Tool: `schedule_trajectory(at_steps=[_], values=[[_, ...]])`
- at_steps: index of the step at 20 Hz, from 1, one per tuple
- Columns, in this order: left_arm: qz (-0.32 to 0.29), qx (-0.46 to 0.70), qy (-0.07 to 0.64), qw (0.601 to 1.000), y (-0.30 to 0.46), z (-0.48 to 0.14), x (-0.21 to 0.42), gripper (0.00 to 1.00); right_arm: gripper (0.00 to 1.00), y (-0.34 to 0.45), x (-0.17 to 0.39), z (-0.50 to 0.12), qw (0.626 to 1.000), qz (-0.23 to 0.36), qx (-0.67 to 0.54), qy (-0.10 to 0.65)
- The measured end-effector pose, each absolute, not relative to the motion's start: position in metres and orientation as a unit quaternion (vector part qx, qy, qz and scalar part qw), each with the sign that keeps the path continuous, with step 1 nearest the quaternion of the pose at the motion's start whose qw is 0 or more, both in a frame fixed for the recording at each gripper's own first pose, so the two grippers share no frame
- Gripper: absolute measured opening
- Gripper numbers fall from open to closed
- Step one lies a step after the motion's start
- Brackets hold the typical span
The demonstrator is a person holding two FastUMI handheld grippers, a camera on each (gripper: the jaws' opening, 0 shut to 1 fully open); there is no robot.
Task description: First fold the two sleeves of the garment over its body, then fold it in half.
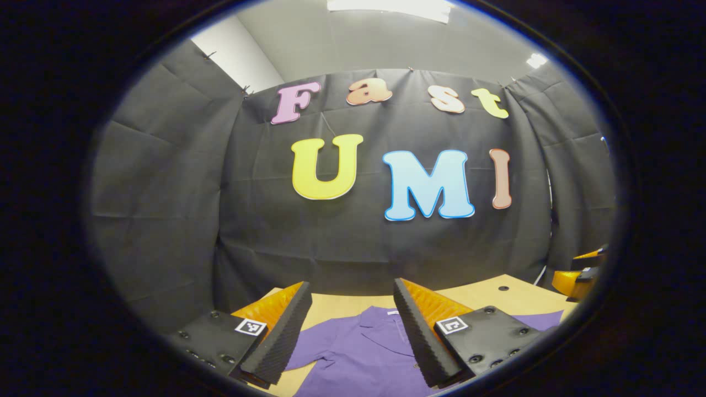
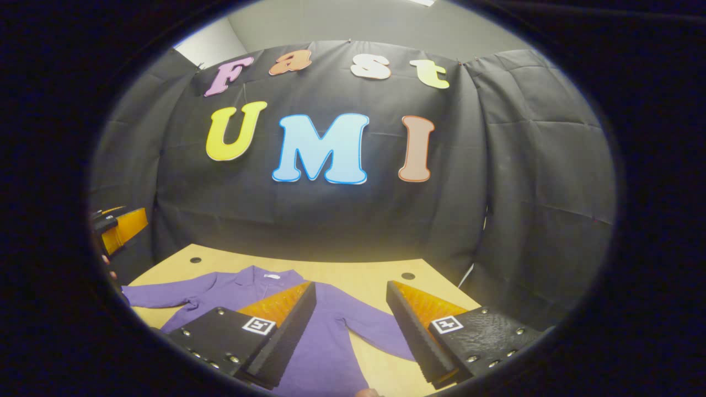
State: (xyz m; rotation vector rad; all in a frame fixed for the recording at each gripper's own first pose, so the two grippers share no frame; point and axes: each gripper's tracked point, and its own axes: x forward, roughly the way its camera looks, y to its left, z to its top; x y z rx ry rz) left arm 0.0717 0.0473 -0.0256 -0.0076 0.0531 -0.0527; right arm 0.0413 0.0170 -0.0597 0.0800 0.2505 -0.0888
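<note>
Flat on the table point(image 2: 342, 275) lies the shirt point(image 2: 325, 347), collar toward the wall, both sleeves spread out to the sides and unfolded. Bare wood runs beyond the collar to the far edge and past the sleeve on the right. Left gripper point(image 1: 350, 331) hangs released above the collar, grasping nothing. Right gripper point(image 2: 350, 331) hangs released too, above the shirt's body and one sleeve.

Left tongs point(image 1: 352, 325) hang with fingers spread wide apart, holding nothing. Right tongs point(image 2: 351, 328) likewise stand agape and hold nothing, both raised and level.
</note>
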Motion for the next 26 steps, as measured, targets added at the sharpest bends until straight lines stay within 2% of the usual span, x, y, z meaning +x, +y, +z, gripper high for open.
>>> schedule_trajectory(at_steps=[6,13,18,26], values=[[-0.023,-0.011,0.040,0.999,0.039,-0.037,0.075,0.94,0.87,-0.039,0.034,-0.112,0.974,-0.109,0.064,0.187],[-0.002,-0.014,0.058,0.998,0.036,-0.051,0.081,0.94,0.87,-0.125,0.017,-0.201,0.931,-0.202,0.097,0.287],[0.013,-0.008,0.065,0.998,0.035,-0.055,0.078,0.94,0.88,-0.156,-0.002,-0.267,0.891,-0.238,0.129,0.364],[0.024,0.007,0.080,0.997,0.033,-0.061,0.074,0.94,0.88,-0.186,-0.024,-0.336,0.833,-0.289,0.202,0.426]])
